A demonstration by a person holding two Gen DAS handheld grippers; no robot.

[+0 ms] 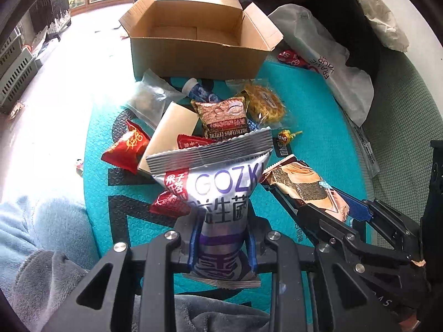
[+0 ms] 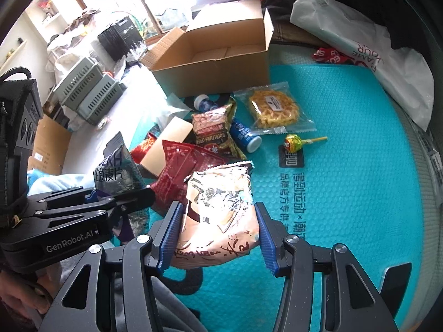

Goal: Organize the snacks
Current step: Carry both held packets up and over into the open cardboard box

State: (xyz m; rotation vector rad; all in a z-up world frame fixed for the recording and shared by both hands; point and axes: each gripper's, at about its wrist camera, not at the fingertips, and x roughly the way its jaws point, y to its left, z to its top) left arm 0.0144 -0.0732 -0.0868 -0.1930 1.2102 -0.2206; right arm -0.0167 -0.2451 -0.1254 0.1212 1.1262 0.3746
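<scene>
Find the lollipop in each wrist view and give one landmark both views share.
Left wrist view: the lollipop lies right of centre on the teal mat, just past the silver packet's top edge, beside a black label.
Right wrist view: the lollipop lies right of centre on the mat, below the clear-wrapped yellow cake.
Shared landmark: the open cardboard box at the mat's far end.

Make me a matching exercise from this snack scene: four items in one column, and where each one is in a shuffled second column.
Items:
1. silver GOZKI packet
2. pink snack packet
3. lollipop
4. cardboard box

Places:
A. loose on the teal mat
B. in the right claw
C. open, beyond the snack pile
D. in the left claw

Pairs: 1-D, 2-B, 3-A, 4-C
</scene>
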